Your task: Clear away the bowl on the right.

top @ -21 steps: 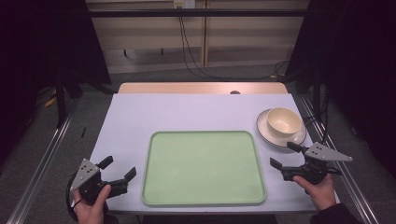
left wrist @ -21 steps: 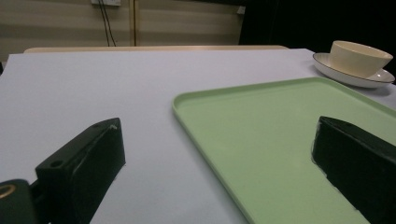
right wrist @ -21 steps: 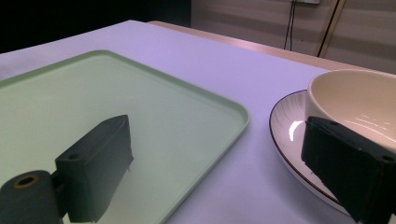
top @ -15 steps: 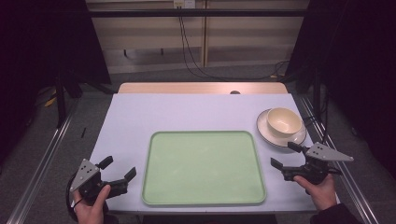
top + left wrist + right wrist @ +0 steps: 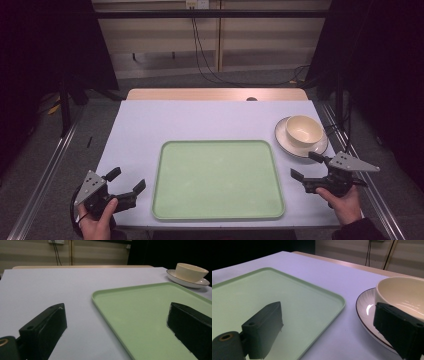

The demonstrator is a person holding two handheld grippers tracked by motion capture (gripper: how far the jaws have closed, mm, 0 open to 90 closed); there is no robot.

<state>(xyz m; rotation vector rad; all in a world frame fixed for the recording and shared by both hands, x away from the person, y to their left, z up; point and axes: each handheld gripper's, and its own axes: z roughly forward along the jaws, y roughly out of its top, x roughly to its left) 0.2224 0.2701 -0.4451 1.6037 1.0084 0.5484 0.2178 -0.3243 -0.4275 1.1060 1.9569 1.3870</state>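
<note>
A pale green tray (image 5: pixel 218 180) lies bare in the middle of the white table. A cream bowl (image 5: pixel 303 131) sits on a dark-rimmed plate (image 5: pixel 285 142) to the tray's right rear. My right gripper (image 5: pixel 306 166) is held open just in front of the plate, right of the tray, nothing between its jaws. In the right gripper view the bowl (image 5: pixel 404 295) and plate (image 5: pixel 367 315) are close ahead, the tray (image 5: pixel 287 300) to the left. My left gripper (image 5: pixel 126 180) hovers open at the front left, beside the tray's left edge (image 5: pixel 110 307).
The table's wooden back edge (image 5: pixel 215 94) lies far off. Metal rails (image 5: pixel 50 165) run along both sides of the table. Cables (image 5: pixel 200 45) hang at the back wall. Bare tabletop (image 5: pixel 200 120) stretches behind the tray.
The right gripper has edged slightly toward the plate. The left gripper has kept still.
</note>
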